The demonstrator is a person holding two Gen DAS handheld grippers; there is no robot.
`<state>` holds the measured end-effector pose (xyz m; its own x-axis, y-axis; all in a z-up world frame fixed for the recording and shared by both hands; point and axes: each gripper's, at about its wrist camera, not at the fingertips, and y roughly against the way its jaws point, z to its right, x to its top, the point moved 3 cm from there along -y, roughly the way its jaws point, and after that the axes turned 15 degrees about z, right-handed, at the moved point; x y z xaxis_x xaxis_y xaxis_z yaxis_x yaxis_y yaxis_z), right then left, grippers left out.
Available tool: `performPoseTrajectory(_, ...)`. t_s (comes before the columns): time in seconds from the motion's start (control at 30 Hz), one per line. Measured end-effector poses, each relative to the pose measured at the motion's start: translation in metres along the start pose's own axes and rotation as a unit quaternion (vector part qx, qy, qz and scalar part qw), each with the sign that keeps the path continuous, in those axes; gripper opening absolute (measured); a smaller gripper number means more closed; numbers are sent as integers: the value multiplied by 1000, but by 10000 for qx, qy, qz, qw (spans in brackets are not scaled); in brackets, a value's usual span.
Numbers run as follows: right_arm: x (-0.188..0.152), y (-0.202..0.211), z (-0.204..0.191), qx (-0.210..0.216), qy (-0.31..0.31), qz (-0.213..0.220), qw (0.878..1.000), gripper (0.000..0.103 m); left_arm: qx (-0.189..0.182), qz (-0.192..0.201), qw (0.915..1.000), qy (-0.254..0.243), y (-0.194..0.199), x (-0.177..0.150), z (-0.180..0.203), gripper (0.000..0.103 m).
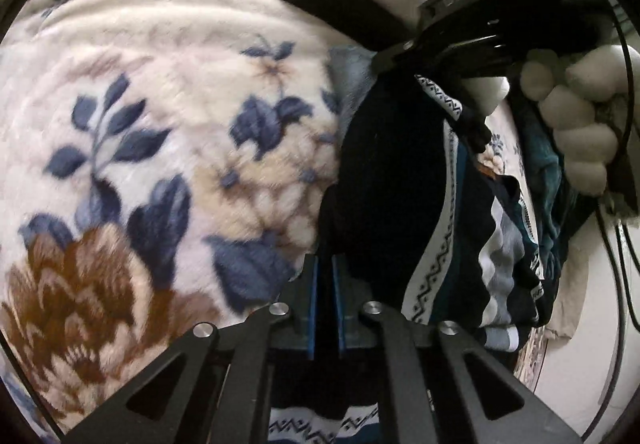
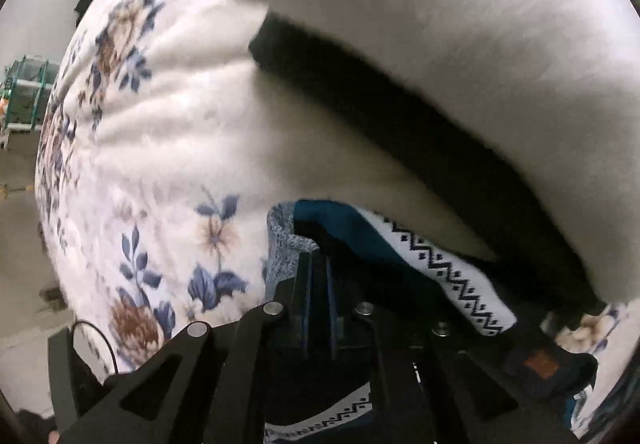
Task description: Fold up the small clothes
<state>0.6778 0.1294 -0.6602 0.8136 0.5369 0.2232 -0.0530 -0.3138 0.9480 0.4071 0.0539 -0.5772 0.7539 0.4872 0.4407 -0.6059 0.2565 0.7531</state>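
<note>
A dark navy garment [image 1: 384, 172] with white zigzag bands lies stretched on the floral blanket [image 1: 160, 84]. My left gripper [image 1: 325, 276] stands at its near edge, blue pads together and shut on the dark fabric. At the far end, my right gripper [image 1: 390, 58], held by a white fuzzy-gloved hand [image 1: 576, 124], pinches the same garment. In the right wrist view the right gripper [image 2: 319, 272] points down with its pads closed in the dark and teal cloth, beside a white zigzag band [image 2: 460, 284]. The pinched spots themselves are hidden by fabric.
More clothes [image 1: 552, 180], teal and grey, are heaped to the right of the garment. A white and black sleeve [image 2: 440, 24] fills the upper right wrist view. The blanket [image 2: 160, 164] ends at the left, where floor and a green rack [image 2: 24, 92] show.
</note>
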Motion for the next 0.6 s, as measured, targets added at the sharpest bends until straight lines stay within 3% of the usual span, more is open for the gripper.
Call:
performPoseTrajectory(0.1,5,12,17,-212,-369,228,9988,5,-45,-28,10000,31,0,-2,-3,5)
performPoseTrajectory(0.27,2,8,28,-162,-494,27,9986,6,30,-279,9996,56,6,16,-1,6)
performPoseTrajectory(0.33,-2,28,41,42,-822,103,9966,25,17,-67,9996,-274,18,30,9,7)
performPoseTrajectory(0.37,-7,48,50,62,-975,307,9947,40,153,76,9979,-618,23,37,16,10)
performPoseTrajectory(0.4,-16,70,62,39,-1150,578,9917,48,258,160,9957,-878,26,41,22,18)
performPoseTrajectory(0.43,-32,100,81,-52,-1429,917,9855,49,258,186,9938,-1063,27,46,27,49)
performPoseTrajectory(0.47,-52,125,99,-120,-1727,1145,9782,51,212,169,9928,-1168,25,51,32,95)
performPoseTrajectory(0.5,-74,147,116,-224,-2020,1323,9701,59,245,151,9915,-1265,20,57,40,103)
performPoseTrajectory(0.6,-166,210,182,-989,-3017,1711,9327,76,205,102,9893,-1441,4,66,57,103)
